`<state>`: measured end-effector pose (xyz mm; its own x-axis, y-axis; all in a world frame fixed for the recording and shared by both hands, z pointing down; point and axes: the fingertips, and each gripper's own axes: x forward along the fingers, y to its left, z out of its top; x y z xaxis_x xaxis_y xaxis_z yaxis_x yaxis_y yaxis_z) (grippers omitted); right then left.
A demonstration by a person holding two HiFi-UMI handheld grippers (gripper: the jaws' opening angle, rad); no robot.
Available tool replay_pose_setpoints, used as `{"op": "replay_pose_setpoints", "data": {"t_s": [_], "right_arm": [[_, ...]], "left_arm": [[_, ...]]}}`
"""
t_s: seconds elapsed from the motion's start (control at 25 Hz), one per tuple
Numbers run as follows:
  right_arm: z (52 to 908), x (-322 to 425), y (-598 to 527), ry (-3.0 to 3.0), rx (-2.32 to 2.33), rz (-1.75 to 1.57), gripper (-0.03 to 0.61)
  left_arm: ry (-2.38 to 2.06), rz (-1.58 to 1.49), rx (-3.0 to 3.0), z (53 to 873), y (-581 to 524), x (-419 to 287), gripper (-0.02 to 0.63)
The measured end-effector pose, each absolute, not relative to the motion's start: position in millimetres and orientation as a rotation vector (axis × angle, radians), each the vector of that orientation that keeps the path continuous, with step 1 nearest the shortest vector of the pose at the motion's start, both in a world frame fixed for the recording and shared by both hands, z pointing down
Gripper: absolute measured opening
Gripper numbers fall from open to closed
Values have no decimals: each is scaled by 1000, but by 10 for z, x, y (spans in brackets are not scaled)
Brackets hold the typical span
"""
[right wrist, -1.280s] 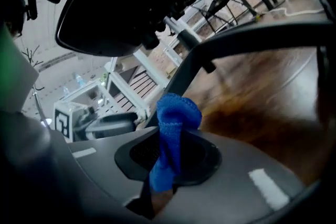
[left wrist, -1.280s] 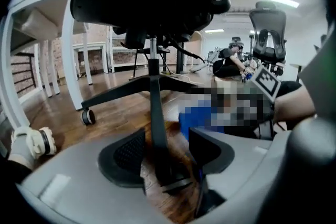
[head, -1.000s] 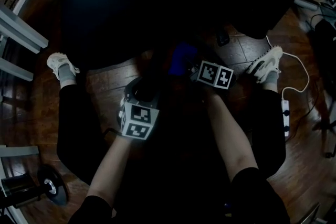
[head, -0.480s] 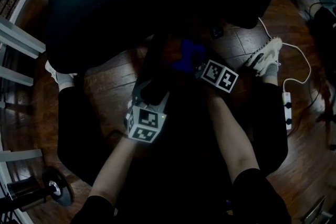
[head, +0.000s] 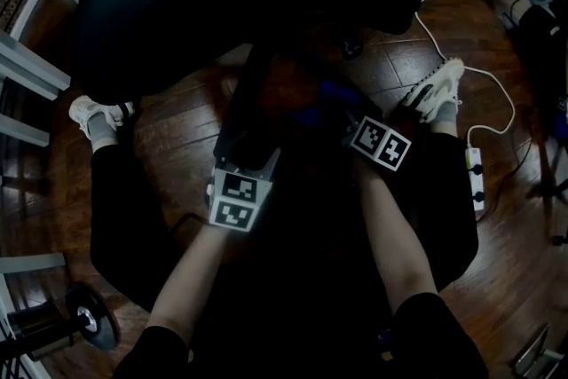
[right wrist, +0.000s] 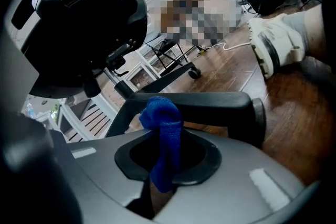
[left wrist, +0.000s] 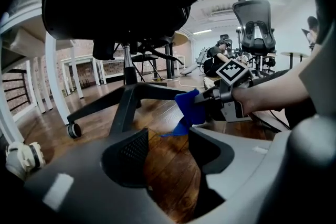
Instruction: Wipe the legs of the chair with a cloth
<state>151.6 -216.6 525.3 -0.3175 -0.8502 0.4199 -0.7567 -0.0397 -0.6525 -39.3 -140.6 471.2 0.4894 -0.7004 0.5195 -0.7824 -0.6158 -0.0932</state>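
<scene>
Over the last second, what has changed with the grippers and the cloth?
The right gripper, still shut on the blue cloth, shifted a little toward the person's right shoe, carrying the cloth apparently along the chair leg. The left gripper stayed open, empty and roughly in place.

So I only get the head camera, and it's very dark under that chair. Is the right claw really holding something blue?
Observer: Yes. The right gripper view shows the right claw shut on a blue cloth, which is bunched above its jaws, with a black chair leg just beyond.
Visitor: And the other one, is it gripping anything?
Observer: No. The left gripper view shows the left claw open, with only bare wooden floor between its jaws.
</scene>
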Motion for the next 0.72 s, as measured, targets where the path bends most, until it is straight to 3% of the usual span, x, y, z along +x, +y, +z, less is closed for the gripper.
{"op": "replay_pose_setpoints", "data": {"t_s": [0.52, 0.72], "right_arm": [[5320, 1967, -1716, 2000, -1741, -1374, 81], [4887, 1453, -1892, 2255, -1496, -1281, 80]], "left_arm": [[-1220, 698, 2496, 4768, -1236, -335, 242], [-1215, 672, 2499, 4757, -1250, -363, 242]]}}
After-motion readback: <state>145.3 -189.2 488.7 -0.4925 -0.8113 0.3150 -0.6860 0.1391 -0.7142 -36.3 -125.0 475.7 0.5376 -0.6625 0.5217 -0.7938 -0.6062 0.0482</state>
